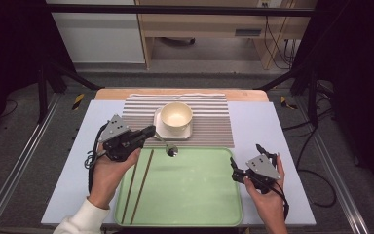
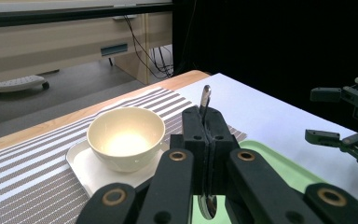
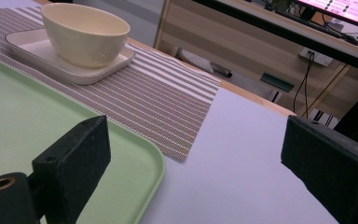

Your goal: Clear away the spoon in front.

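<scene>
The left gripper (image 1: 148, 130) is pinching a spoon (image 2: 205, 101) by its thin handle, carrying it just above the green tray's (image 1: 195, 195) far edge near the bowl (image 1: 176, 117). The right gripper (image 1: 243, 163) is waiting released beside the tray. With what looks like a narrow hold, the spoon is probably risking swinging, slipping out, or knocking the bowl.

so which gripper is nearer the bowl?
Left. The left gripper sits just beside the bowl, at its left near the plate's edge, shut on a spoon. The right gripper is open, well off past the tray's right edge.
</scene>
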Action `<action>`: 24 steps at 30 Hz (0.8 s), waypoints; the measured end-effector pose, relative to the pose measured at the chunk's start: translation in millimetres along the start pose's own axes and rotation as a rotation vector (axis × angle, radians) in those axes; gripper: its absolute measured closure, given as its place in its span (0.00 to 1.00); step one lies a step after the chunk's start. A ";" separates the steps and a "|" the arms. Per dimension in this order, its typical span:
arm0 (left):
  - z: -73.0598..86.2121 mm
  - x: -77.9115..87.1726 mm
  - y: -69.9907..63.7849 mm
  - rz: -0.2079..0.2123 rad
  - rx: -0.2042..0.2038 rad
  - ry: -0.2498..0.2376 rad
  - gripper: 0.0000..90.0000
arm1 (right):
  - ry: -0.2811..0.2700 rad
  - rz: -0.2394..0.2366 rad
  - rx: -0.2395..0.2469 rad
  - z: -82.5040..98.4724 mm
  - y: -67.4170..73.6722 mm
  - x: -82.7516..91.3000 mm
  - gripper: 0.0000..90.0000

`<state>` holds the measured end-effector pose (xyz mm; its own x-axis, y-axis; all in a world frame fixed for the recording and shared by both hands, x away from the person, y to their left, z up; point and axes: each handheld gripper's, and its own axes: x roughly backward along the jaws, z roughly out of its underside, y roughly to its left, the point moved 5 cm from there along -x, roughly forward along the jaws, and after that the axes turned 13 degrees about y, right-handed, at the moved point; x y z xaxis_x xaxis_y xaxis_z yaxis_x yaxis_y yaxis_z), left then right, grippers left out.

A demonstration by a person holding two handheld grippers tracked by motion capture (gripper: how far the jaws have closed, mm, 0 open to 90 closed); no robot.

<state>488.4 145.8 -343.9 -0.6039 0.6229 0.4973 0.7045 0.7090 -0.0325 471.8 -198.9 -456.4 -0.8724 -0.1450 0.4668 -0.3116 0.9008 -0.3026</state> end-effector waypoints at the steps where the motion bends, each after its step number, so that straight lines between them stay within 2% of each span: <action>1: 0.2 1.5 1.0 0.000 0.001 0.001 0.99 | 0.000 0.000 -0.004 0.2 -0.6 -0.2 0.09; 4: 2.3 2.6 2.8 0.017 0.017 0.013 0.99 | 0.005 0.005 -0.010 1.5 -1.9 -0.3 0.09; 10: 10.4 7.5 2.4 0.005 0.018 0.021 0.99 | 0.008 0.009 -0.015 2.1 -4.4 -0.5 0.09; 13: 11.9 9.1 -1.6 0.004 0.023 0.012 0.99 | 0.011 0.007 0.000 1.4 -1.7 -0.8 0.09; 15: 10.7 12.0 -6.3 -0.002 0.008 0.006 0.99 | 0.011 0.007 0.012 0.6 -0.1 0.0 0.09; 20: 13.0 18.9 -14.6 -0.007 0.001 0.016 0.99 | 0.005 0.001 0.036 -0.4 3.8 5.9 0.08; 24: 18.7 23.9 -19.8 0.004 0.007 0.015 0.99 | 0.011 -0.001 0.026 1.0 2.5 3.9 0.08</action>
<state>453.0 152.8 -347.6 -0.5956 0.6204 0.5103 0.7041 0.7089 -0.0400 467.3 -197.6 -456.1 -0.8678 -0.1408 0.4765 -0.3219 0.8898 -0.3234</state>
